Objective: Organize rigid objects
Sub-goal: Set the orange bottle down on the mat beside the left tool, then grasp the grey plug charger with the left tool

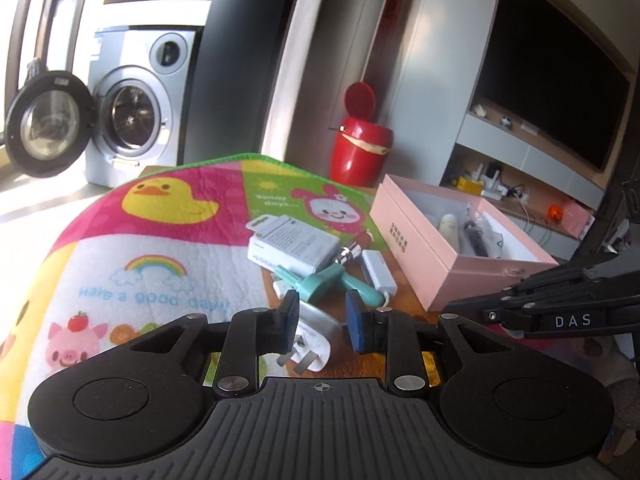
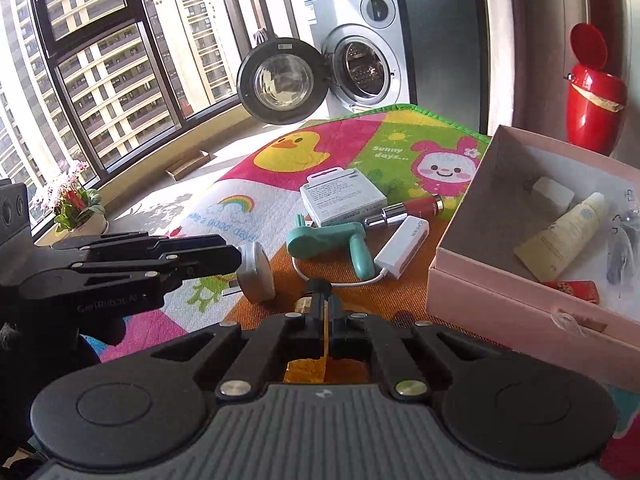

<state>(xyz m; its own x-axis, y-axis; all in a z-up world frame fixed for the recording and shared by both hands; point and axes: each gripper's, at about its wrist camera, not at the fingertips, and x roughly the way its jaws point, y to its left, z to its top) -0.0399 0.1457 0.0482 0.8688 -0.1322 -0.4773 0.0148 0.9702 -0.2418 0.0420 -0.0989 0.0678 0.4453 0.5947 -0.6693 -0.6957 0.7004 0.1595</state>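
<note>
Left gripper [image 1: 320,322] holds a white plug [image 1: 310,338].
Its fingers pinch the plug, low in the middle of the left view. The right gripper [image 2: 326,320] is closed on nothing. The pink box [image 2: 516,300] sits at right.

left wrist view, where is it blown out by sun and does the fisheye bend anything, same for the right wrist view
Left wrist view: sun washes out the near-left part of the colourful cartoon play mat and the floor beside the silver front-loading washing machine; the grey wall panels bow.
Right wrist view: evenly lit and sharp, the black window frame curves strongly, and sunlight dapples the floor below it.
</note>
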